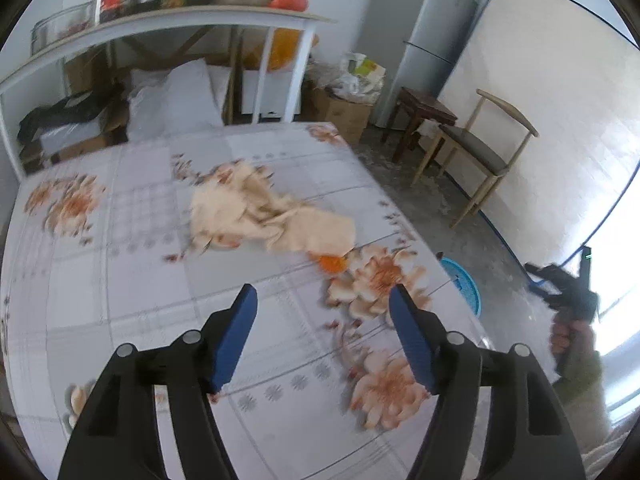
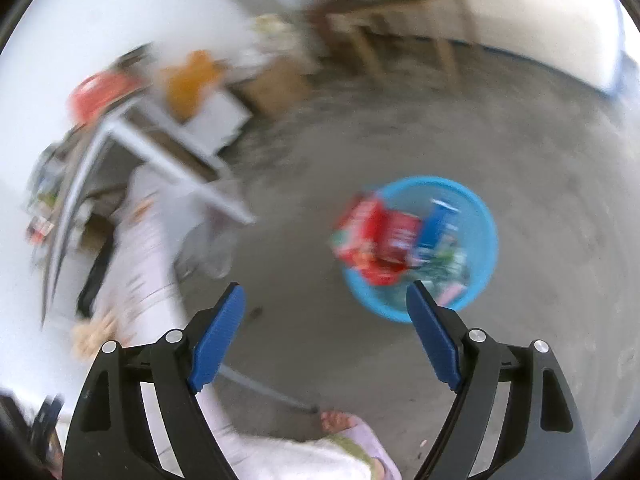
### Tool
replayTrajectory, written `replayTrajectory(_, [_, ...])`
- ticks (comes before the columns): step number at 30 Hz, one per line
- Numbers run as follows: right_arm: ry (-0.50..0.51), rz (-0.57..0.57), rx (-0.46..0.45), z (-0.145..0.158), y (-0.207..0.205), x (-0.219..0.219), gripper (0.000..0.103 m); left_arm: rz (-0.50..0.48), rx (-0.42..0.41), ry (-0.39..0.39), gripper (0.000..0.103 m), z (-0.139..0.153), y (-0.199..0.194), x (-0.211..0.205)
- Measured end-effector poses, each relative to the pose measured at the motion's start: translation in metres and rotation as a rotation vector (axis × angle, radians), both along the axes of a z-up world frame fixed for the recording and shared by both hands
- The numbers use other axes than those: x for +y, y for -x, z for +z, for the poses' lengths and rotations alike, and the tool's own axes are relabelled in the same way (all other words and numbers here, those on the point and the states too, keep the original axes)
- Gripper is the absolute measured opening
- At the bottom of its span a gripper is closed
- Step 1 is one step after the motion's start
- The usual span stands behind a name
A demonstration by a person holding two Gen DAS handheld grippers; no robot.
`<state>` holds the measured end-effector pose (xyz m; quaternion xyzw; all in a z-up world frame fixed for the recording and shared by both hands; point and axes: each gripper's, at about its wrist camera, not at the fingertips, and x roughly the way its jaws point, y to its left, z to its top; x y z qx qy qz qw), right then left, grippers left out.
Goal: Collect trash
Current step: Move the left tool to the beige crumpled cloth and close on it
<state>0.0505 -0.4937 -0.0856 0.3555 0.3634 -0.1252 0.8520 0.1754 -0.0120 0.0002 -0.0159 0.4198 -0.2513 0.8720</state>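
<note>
right tool (image 2: 326, 334) above—trash basin (image 2: 486, 240)

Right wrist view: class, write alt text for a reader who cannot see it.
An open, empty gripper hangs over a grey floor, beside a blue basin holding red and blue packets. The picture is blurred; a flowered table edge shows at left.

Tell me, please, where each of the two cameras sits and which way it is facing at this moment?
Left wrist: on the left tool, jaws open and empty, angled down over the floral table at a crumpled cloth and an orange scrap; the person's right hand shows at the right edge.
Right wrist: on the right tool, jaws open and empty, looking down at the floor and the blue basin of wrappers; a slippered foot shows.
Shared: the table and basin.
</note>
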Motion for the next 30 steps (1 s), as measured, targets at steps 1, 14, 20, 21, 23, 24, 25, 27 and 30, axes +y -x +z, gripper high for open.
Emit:
replayTrajectory(1, [0.011, 0.047, -0.019, 0.012, -0.005, 0.015, 0.079, 0.008, 0.003, 0.001, 0.067, -0.003, 0.001, 0.003])
replayTrajectory(14, [0.089, 0.508, -0.072, 0.044, -0.106, 0.198, 0.079, 0.001, -0.103, -0.017, 0.082, -0.009, -0.043, 0.021])
replayTrajectory(20, [0.097, 0.546, -0.051, 0.038, -0.126, 0.234, 0.077, -0.055, -0.109, -0.114, 0.089, -0.025, -0.101, -0.018])
replayTrajectory(21, [0.094, 0.548, -0.049, 0.036, -0.127, 0.235, 0.077, -0.059, -0.109, -0.137, 0.089, -0.03, -0.11, -0.026])
replayTrajectory(23, [0.092, 0.552, -0.045, 0.036, -0.127, 0.237, 0.077, -0.063, -0.112, -0.174, 0.089, -0.039, -0.124, -0.037])
replayTrajectory(24, [0.097, 0.553, -0.042, 0.036, -0.127, 0.237, 0.077, -0.068, -0.114, -0.202, 0.088, -0.045, -0.132, -0.044])
replayTrajectory(25, [0.1, 0.552, -0.038, 0.037, -0.128, 0.238, 0.077, -0.07, -0.115, -0.218, 0.082, -0.049, -0.137, -0.047])
replayTrajectory(27, [0.102, 0.547, -0.033, 0.035, -0.124, 0.236, 0.077, -0.074, -0.108, -0.258, 0.069, -0.058, -0.145, -0.054])
replayTrajectory(30, [0.093, 0.534, -0.026, 0.033, -0.123, 0.232, 0.076, -0.083, -0.075, -0.275, 0.049, -0.069, -0.152, -0.055])
